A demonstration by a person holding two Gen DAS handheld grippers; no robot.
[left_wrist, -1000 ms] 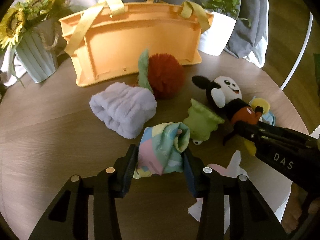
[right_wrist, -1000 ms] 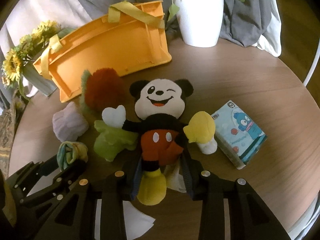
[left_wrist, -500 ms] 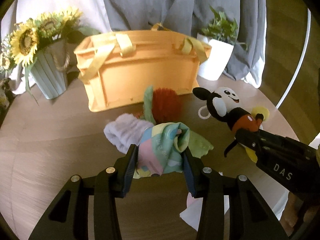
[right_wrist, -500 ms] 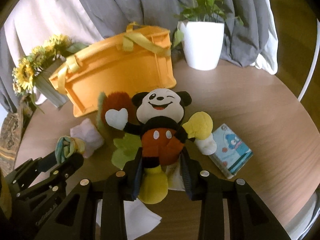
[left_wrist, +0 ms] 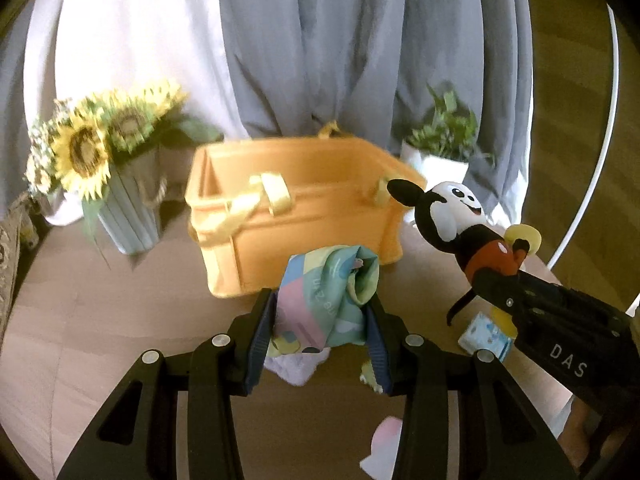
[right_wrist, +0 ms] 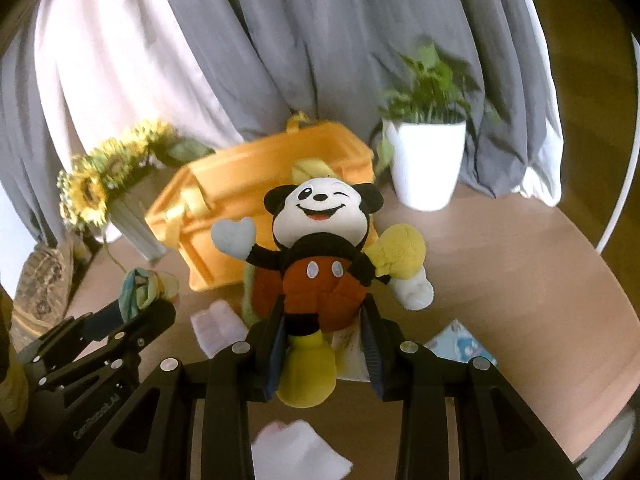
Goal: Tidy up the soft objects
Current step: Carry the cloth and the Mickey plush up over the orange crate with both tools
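My left gripper is shut on a pastel patterned cloth and holds it above the table, in front of the open orange bag. My right gripper is shut on a Mickey Mouse plush, held upright by its red shorts, also lifted, just before the orange bag. The plush also shows at the right of the left wrist view, and the cloth at the left of the right wrist view. A lilac fluffy cloth and a green plush lie on the table below.
A sunflower vase stands left of the bag and a white plant pot to its right. A blue tissue pack and white papers lie on the round wooden table. Grey curtains hang behind.
Both grippers have risen from the table with the cloth and the Mickey plush, and tilted up towards the orange bag. The lilac cloth, red pompom and green plush stayed on the table.
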